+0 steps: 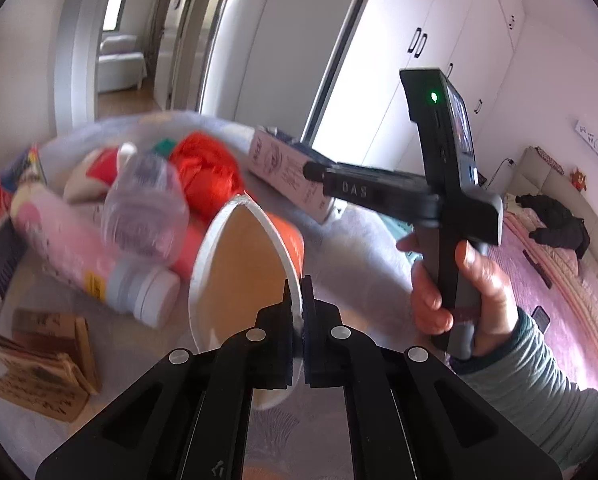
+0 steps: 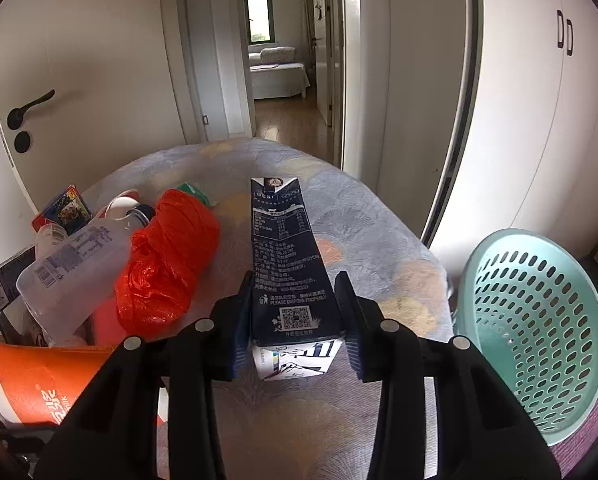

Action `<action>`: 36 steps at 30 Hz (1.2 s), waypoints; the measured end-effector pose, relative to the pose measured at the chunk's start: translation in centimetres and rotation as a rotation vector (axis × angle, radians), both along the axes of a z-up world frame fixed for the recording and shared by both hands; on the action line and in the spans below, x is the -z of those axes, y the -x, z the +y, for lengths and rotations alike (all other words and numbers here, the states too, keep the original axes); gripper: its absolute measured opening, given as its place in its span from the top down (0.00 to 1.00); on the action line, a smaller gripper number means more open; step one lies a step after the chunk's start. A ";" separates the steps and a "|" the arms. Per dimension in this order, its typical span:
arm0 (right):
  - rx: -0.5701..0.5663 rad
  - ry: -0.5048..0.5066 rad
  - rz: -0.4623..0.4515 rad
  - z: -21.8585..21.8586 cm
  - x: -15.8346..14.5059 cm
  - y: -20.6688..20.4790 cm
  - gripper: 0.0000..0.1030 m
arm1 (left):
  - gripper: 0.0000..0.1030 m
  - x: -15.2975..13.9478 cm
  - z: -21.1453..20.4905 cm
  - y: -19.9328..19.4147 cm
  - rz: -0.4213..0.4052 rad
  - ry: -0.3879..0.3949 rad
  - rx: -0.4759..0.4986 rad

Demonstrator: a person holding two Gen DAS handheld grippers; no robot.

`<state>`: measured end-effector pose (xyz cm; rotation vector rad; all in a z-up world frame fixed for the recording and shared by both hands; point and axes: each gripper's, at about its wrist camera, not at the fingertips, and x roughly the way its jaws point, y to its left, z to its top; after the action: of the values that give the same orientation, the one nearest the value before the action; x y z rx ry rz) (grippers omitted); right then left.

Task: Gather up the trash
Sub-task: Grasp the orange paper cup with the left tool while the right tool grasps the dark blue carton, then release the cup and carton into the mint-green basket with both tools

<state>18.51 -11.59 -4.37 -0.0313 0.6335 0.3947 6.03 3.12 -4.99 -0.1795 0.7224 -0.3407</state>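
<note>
Your cup point(image 1: 255, 264) is orange outside with a white rim and tan inside. The carton point(image 2: 291, 276) is dark navy with white print and a white base. Beside it lies a bright red-orange plastic bag point(image 2: 167, 264). The tablecloth point(image 2: 363, 220) is pale grey-blue with peach patches. The basket point(image 2: 539, 332) is mint green.
</note>
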 end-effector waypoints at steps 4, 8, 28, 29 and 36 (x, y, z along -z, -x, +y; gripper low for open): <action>0.059 -0.060 -0.031 -3.4 -1.6 1.0 0.65 | 0.99 -2.2 -1.0 -1.3 -0.050 0.003 0.023; 0.122 -0.089 -0.065 -7.1 -3.0 1.6 0.65 | 0.99 -3.7 -2.9 -3.6 -0.081 -0.024 0.058; 0.590 -0.074 0.148 -22.0 2.3 -0.6 0.65 | 0.99 -1.4 -21.7 -20.7 -0.002 -0.018 0.328; 0.592 -0.067 0.163 -22.0 2.8 -0.6 0.65 | 0.99 -0.7 -22.4 -20.8 0.023 -0.019 0.332; 0.601 -0.042 0.196 -21.6 4.3 0.2 0.64 | 0.99 3.6 -24.0 -21.9 0.127 -0.064 0.350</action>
<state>18.32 -33.19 -8.70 0.2360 0.7916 -0.1734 27.89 -20.83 -8.60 -0.0124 0.8904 -0.6426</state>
